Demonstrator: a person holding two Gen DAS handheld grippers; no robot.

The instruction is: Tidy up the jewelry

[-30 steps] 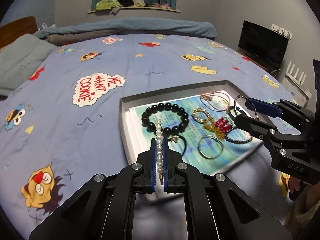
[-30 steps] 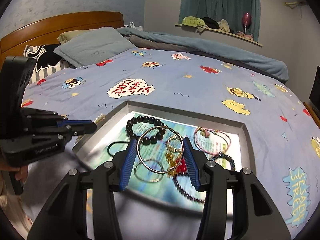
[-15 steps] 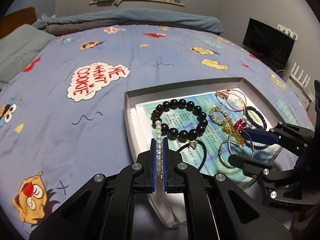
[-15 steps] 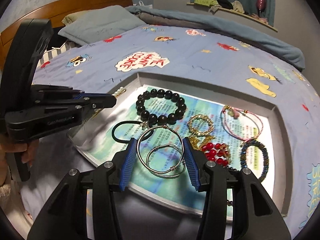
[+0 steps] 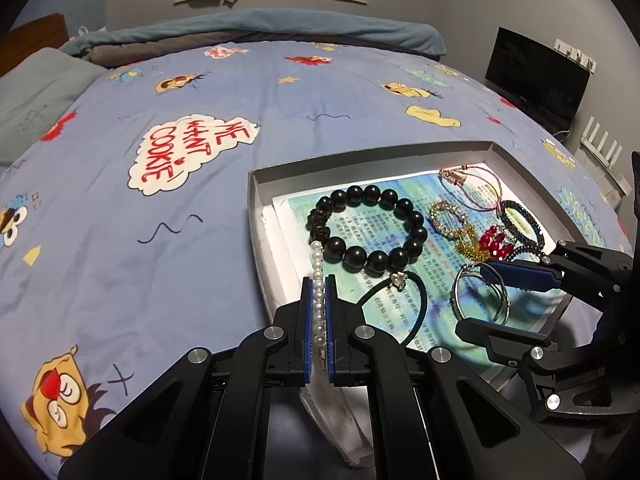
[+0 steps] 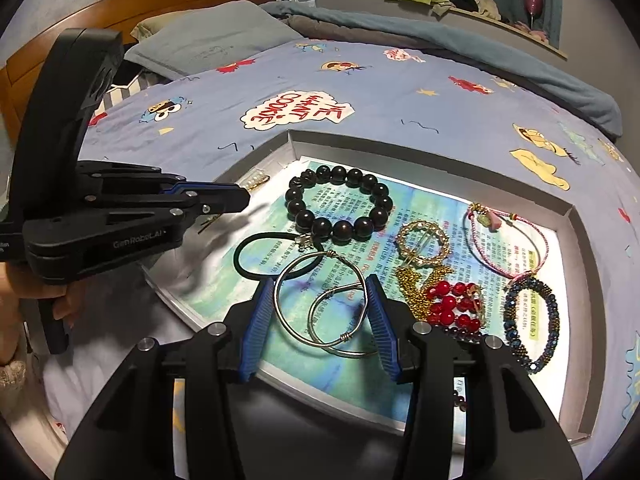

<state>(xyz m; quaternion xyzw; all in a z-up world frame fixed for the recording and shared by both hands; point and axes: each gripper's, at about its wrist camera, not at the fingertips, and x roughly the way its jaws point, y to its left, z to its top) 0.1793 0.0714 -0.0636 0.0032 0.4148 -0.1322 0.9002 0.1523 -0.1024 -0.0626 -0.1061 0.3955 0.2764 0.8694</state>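
Note:
A shallow grey tray [image 5: 256, 216] [image 6: 576, 232] lies on the bed with several pieces of jewelry on a printed sheet. My left gripper [image 5: 319, 300] [image 6: 240, 200] is shut on a white pearl strand [image 5: 317, 280] at the tray's left edge. My right gripper [image 6: 320, 304] [image 5: 476, 296] holds a large silver bangle [image 6: 316, 296] [image 5: 464, 292] between its blue pads, low over a smaller silver bangle [image 6: 340, 320]. A black bead bracelet [image 5: 368, 232] [image 6: 340, 204] and a black hair tie [image 6: 256, 252] [image 5: 416, 304] lie nearby.
In the tray also lie a gold ring bracelet [image 6: 422, 244], red beads [image 6: 452, 304], a pink cord bracelet [image 6: 504, 240] and a dark blue bead bracelet [image 6: 532, 320]. The blue cartoon bedsheet [image 5: 160, 220] surrounds the tray. A pillow [image 6: 212, 36] and headboard [image 6: 120, 4] stand behind.
Both grippers have moved closer and lower over the tray. The right gripper has brought the large silver bangle down over the smaller one. The left still holds the pearl strand.

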